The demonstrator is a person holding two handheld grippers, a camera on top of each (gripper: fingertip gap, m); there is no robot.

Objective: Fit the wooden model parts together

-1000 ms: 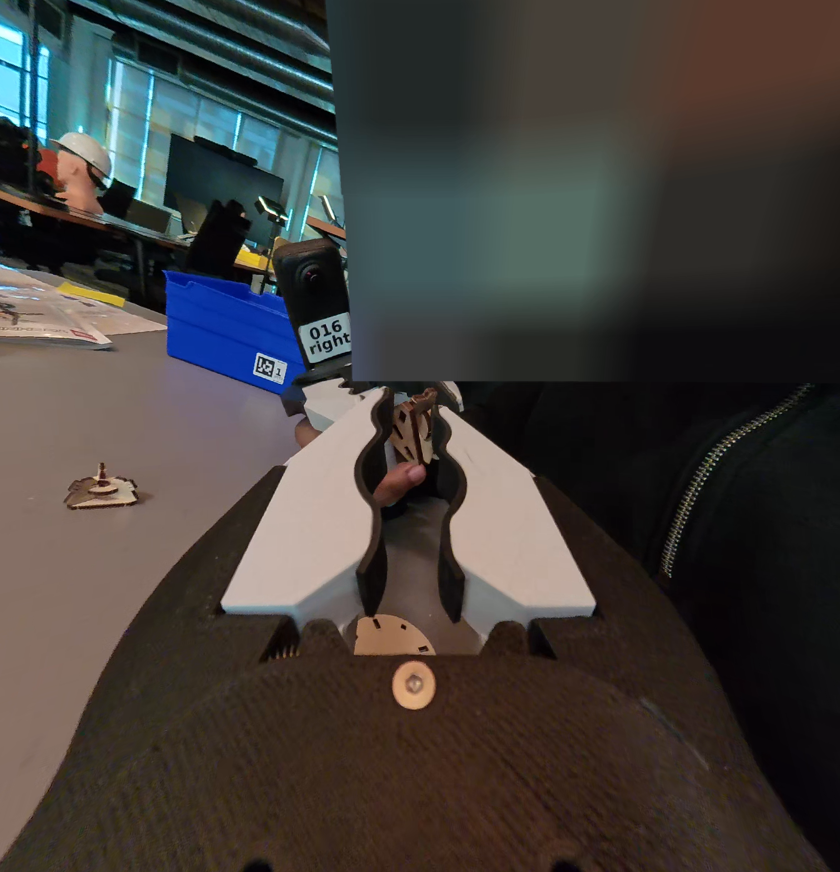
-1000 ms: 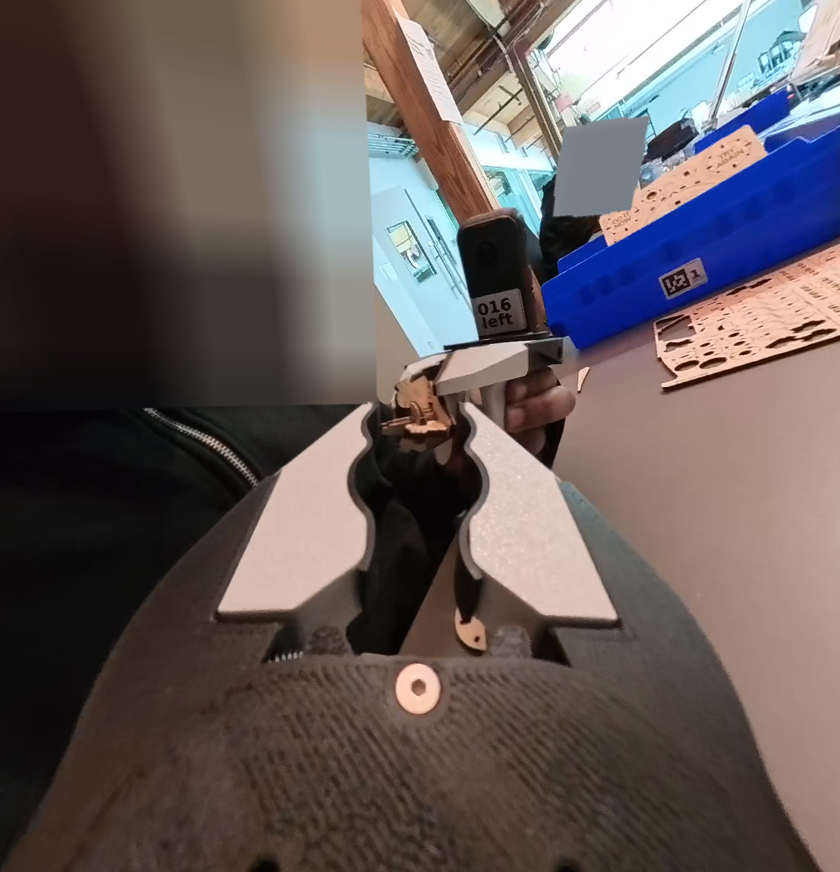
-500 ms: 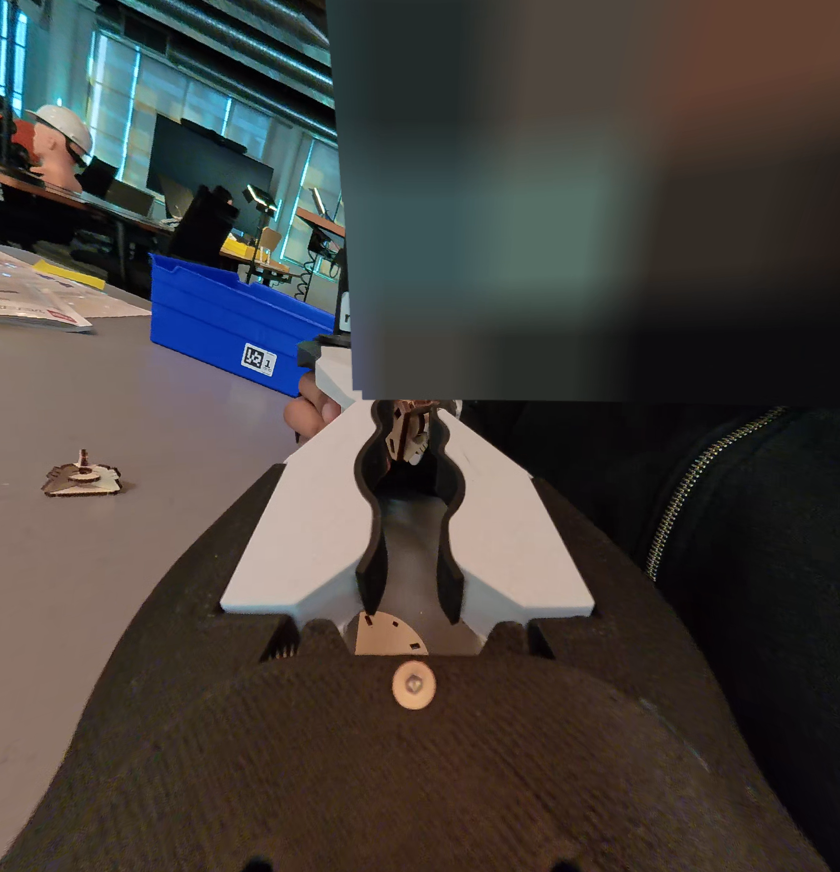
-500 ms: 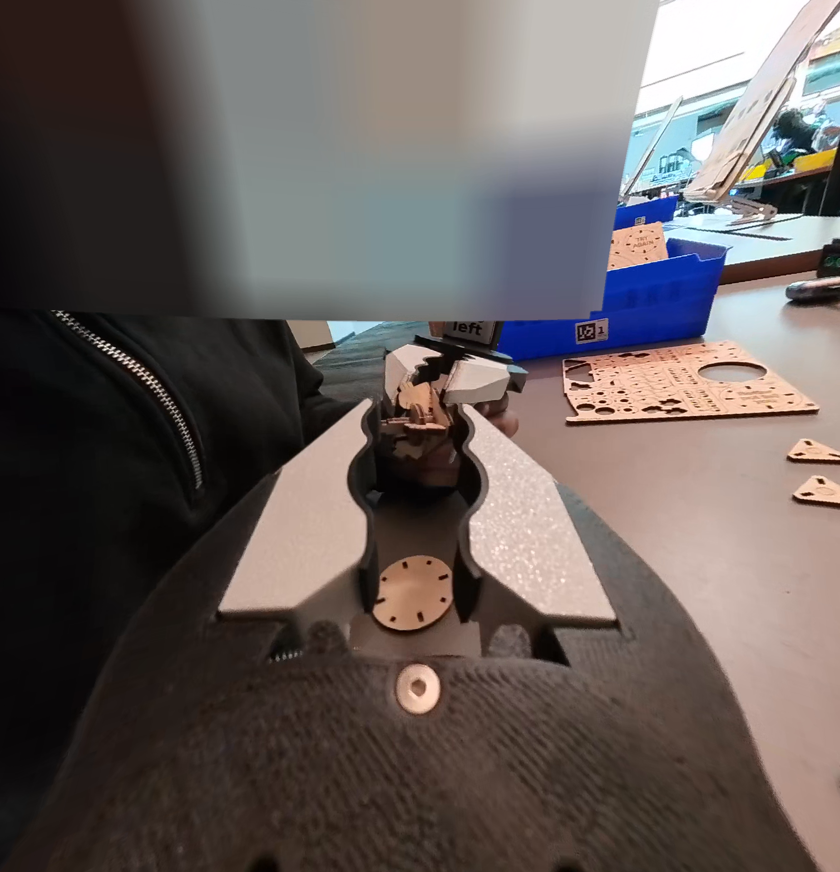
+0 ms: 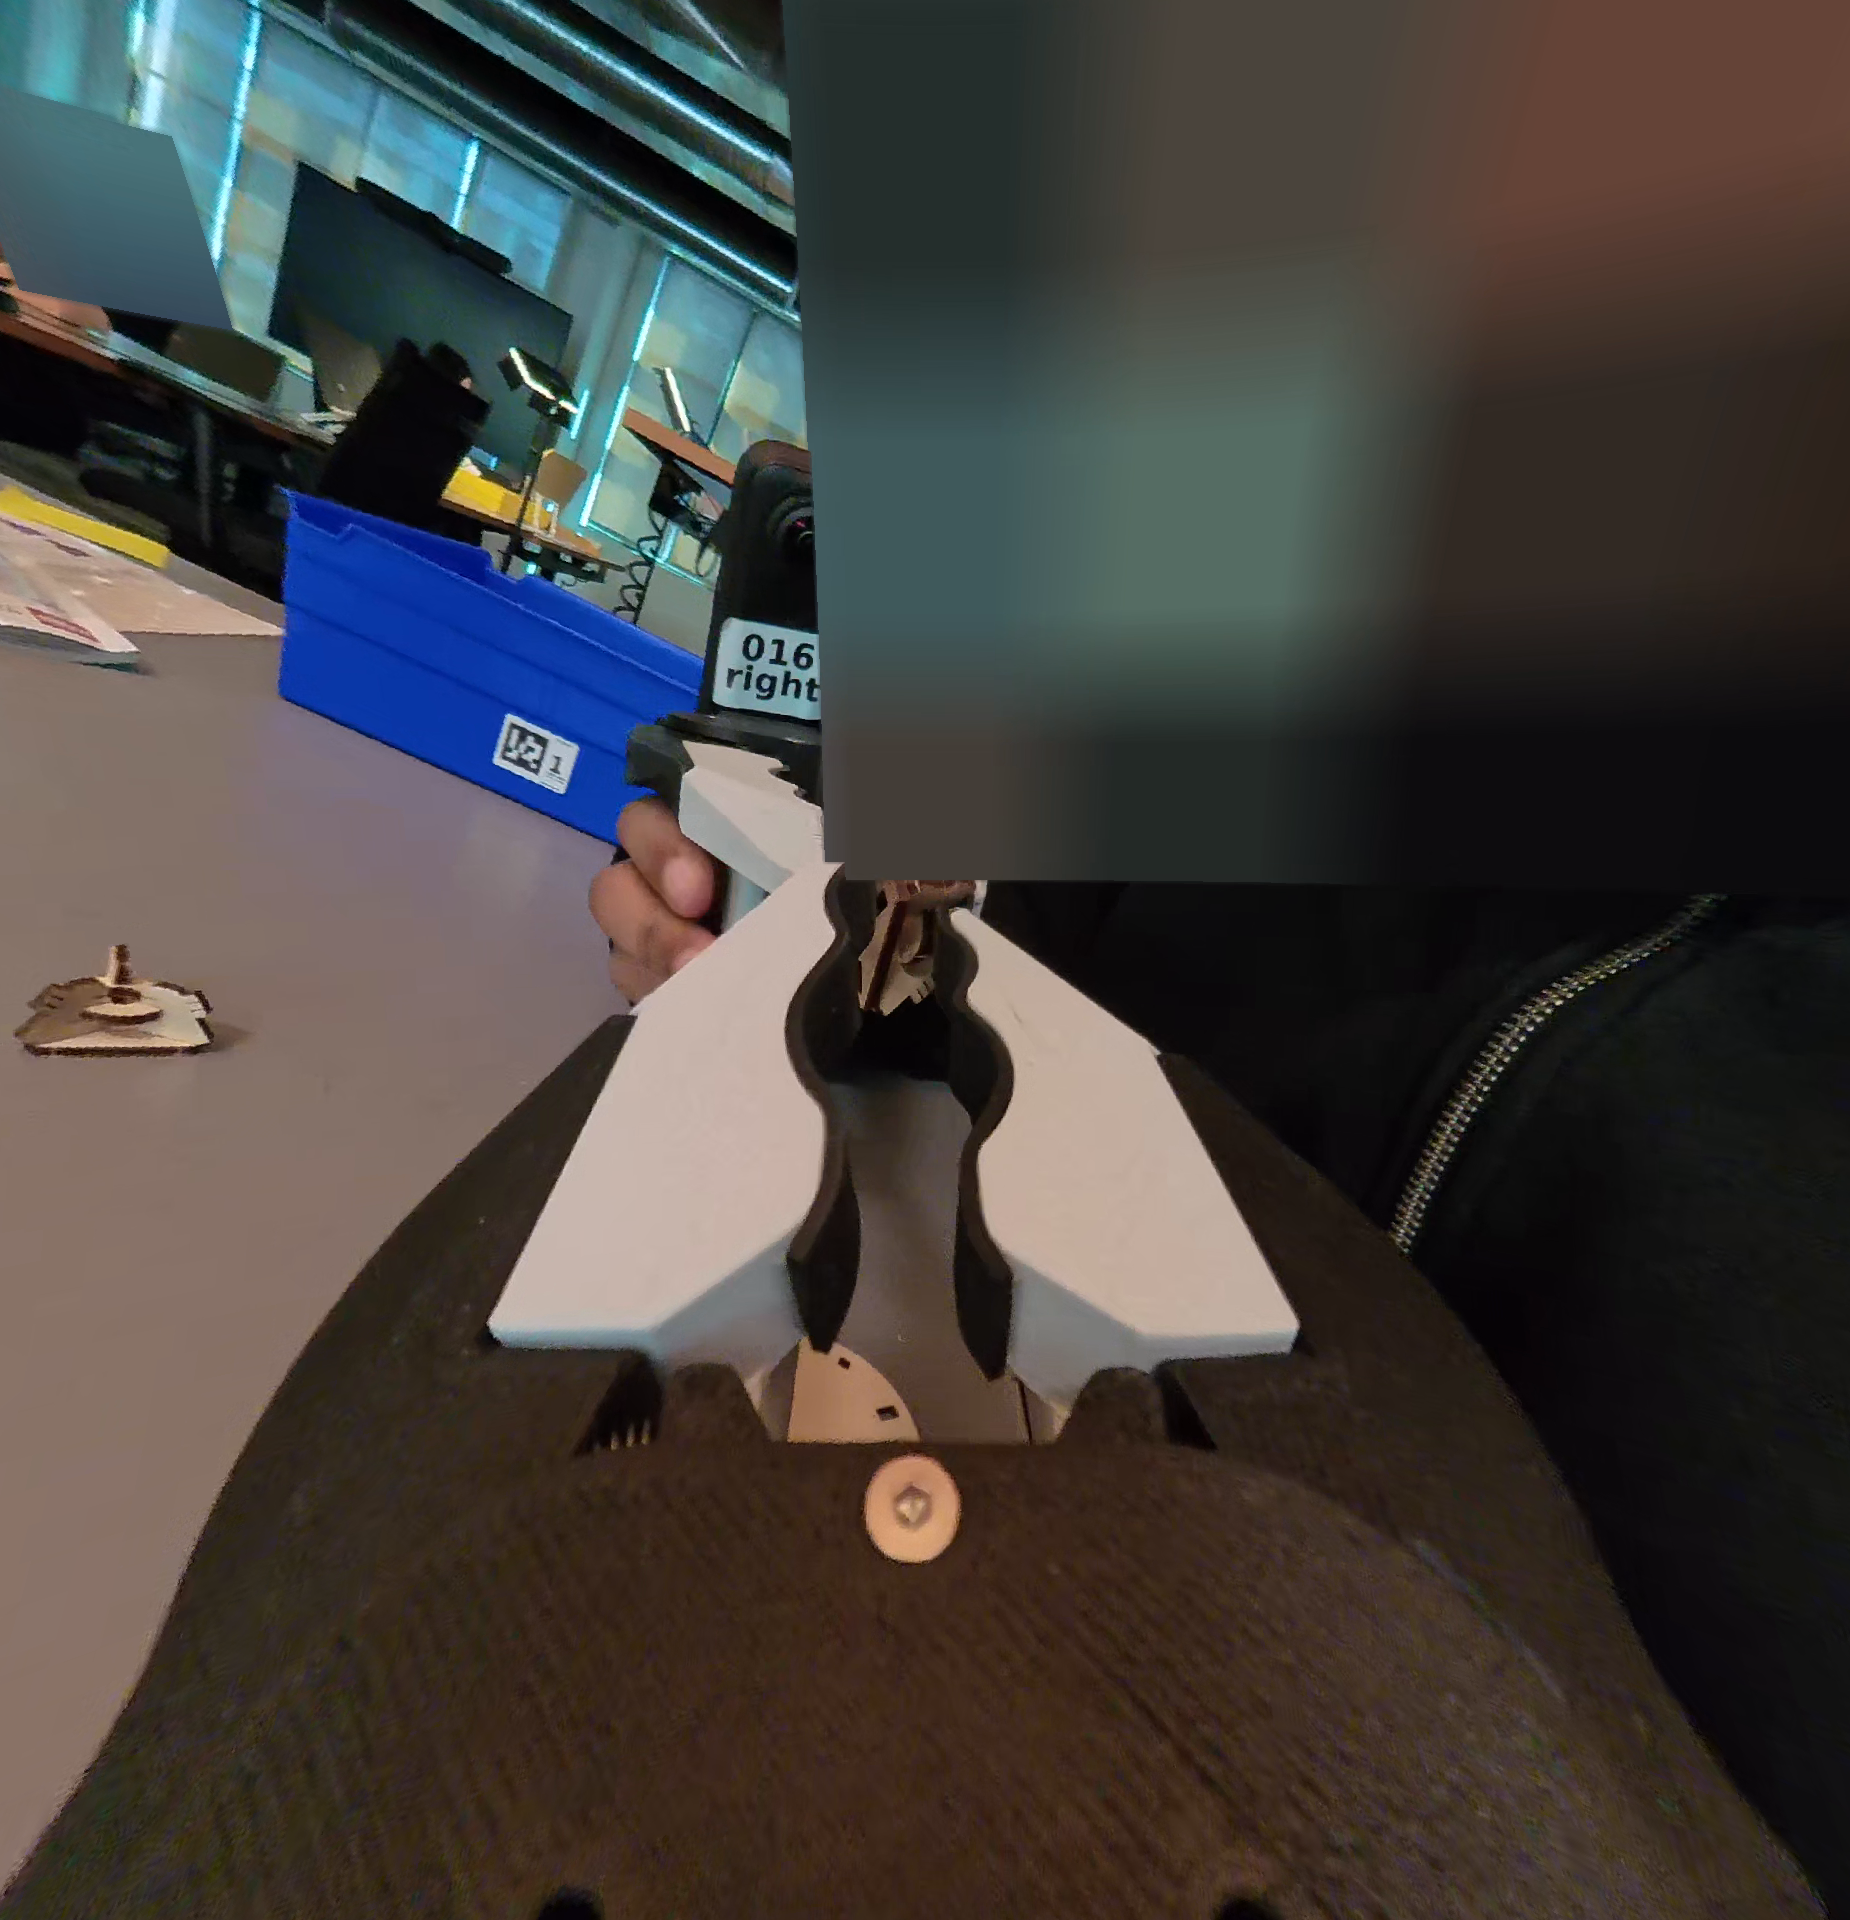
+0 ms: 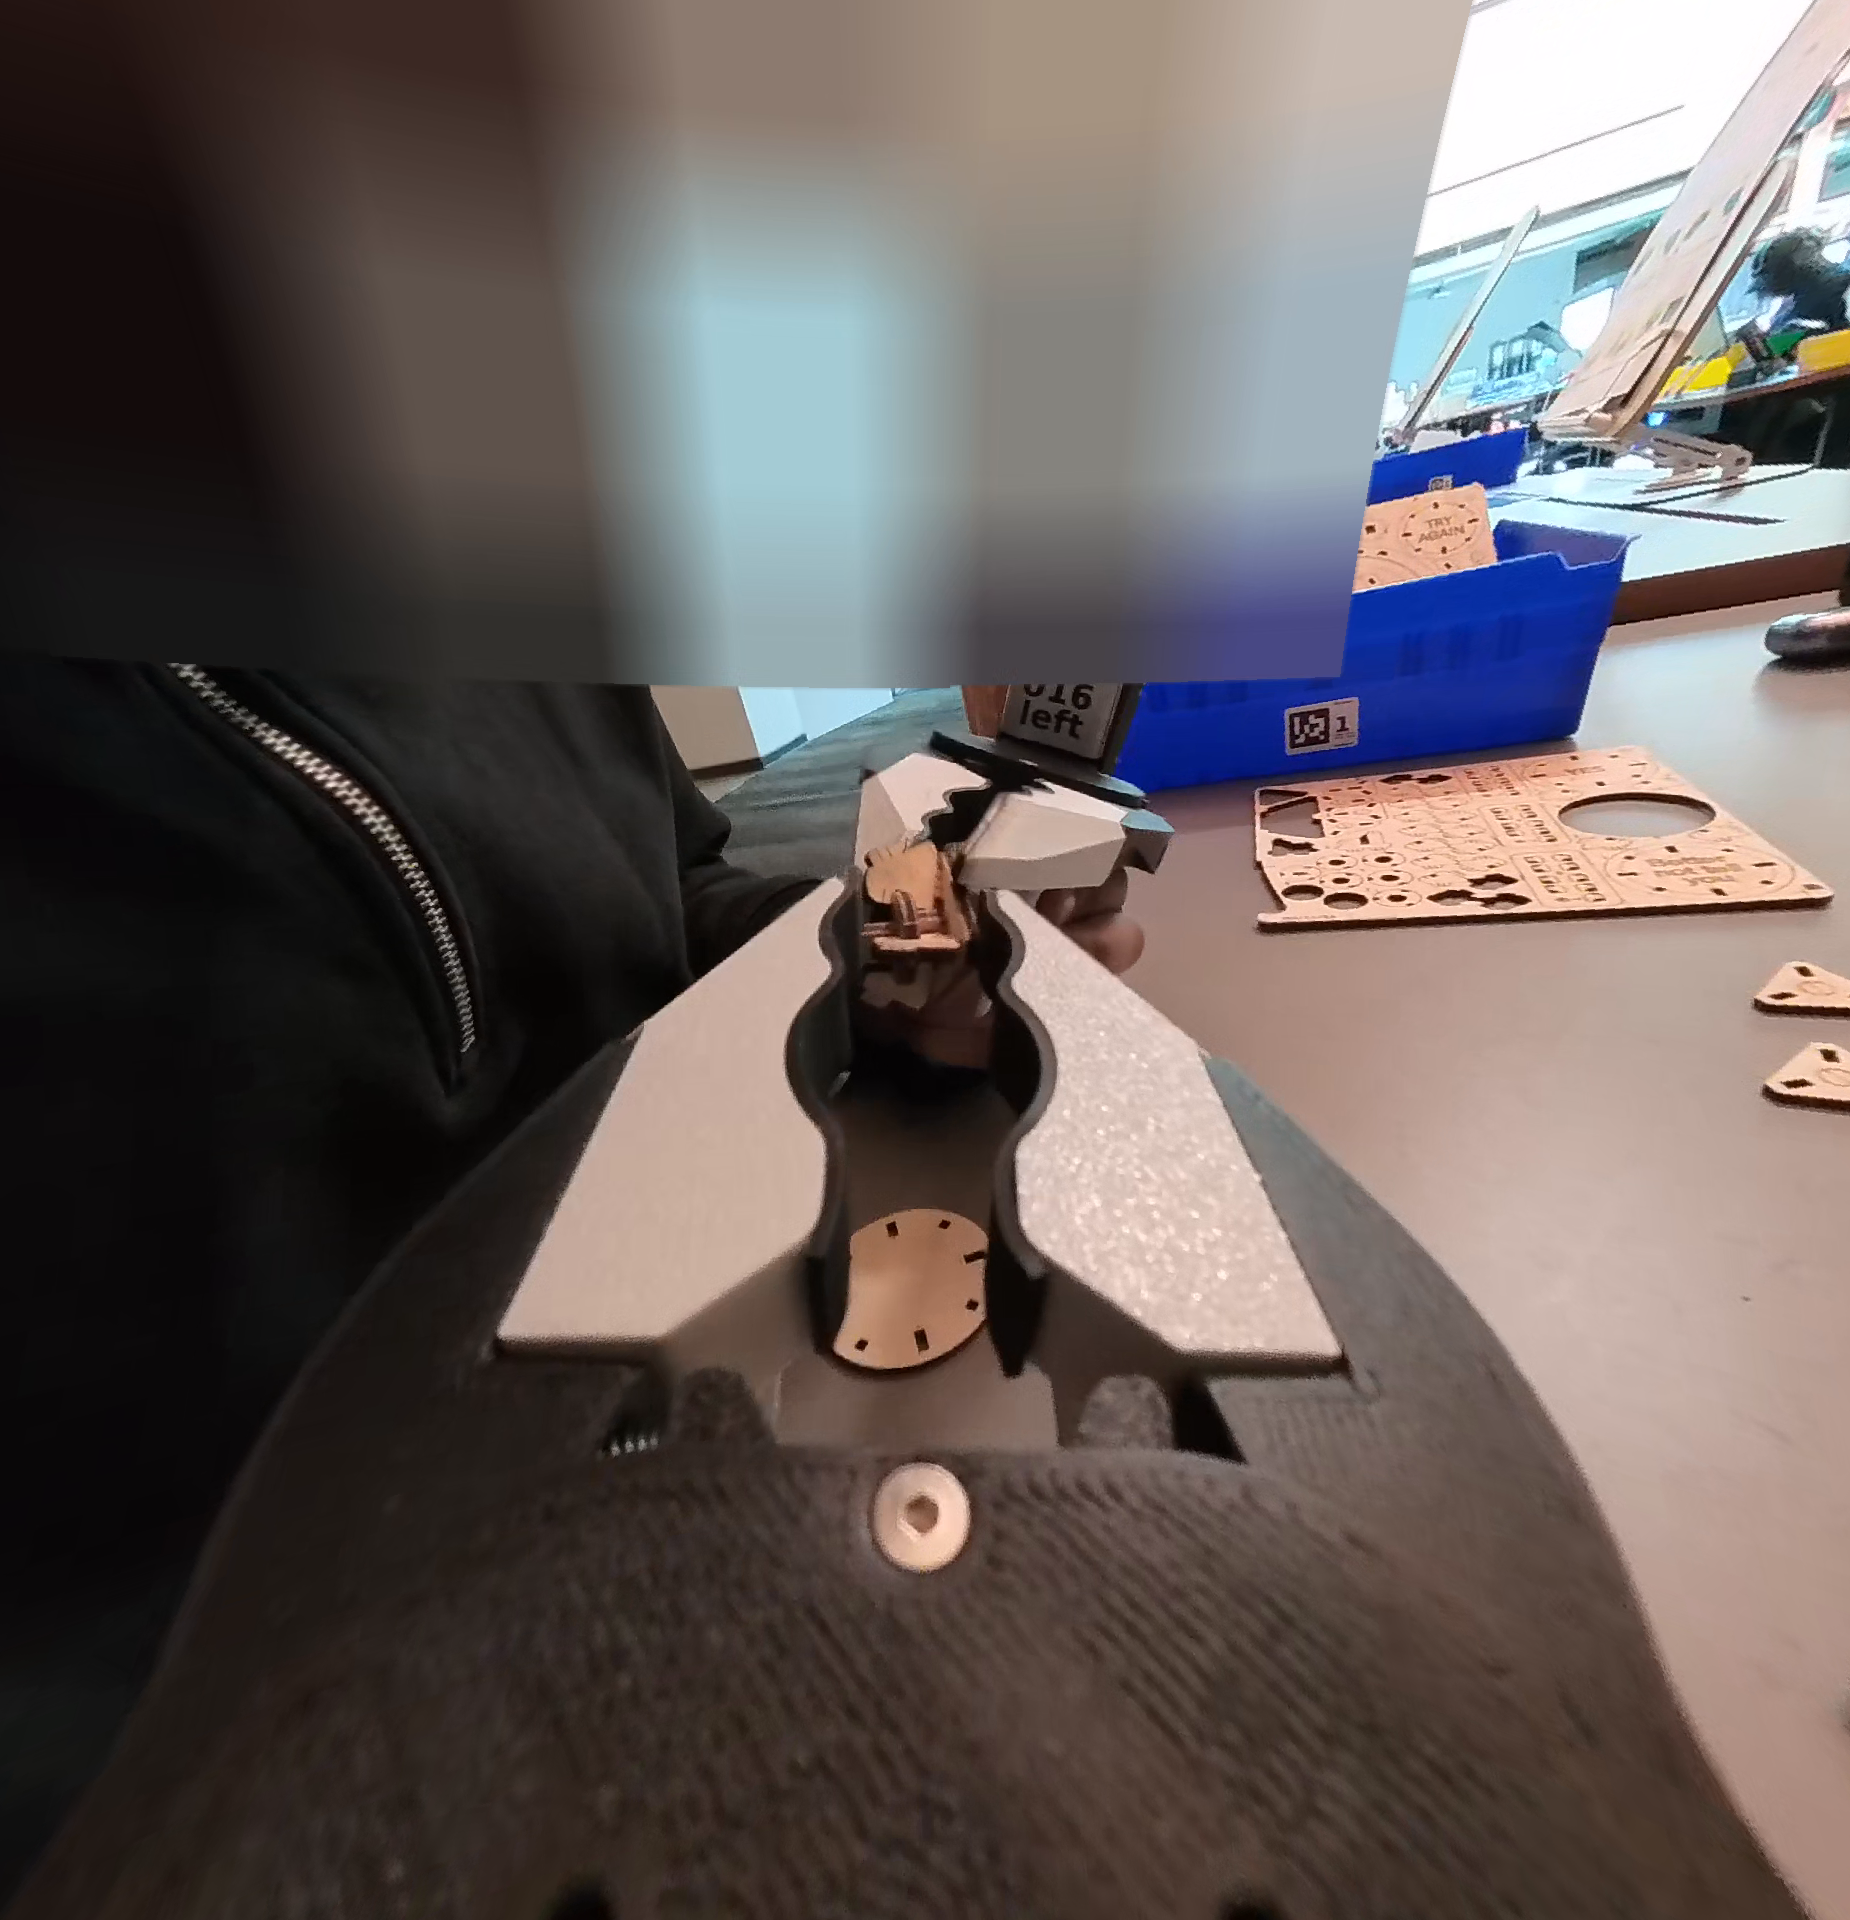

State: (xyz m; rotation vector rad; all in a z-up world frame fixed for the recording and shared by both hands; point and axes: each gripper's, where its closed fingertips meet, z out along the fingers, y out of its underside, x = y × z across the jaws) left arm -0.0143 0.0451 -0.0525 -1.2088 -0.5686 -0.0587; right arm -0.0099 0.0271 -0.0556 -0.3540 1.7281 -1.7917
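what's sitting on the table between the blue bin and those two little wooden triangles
In the right wrist view, a flat wooden cut-out sheet lies on the table between the blue bin and the two triangles.

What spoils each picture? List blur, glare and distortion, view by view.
Left wrist view: a big blurred patch covers the upper right and a smaller one the upper left; the blue bin is sharp. Right wrist view: a blurred patch fills the upper left and middle; the windows glare white; the wooden sheet is crisp, the small wooden piece slightly soft.
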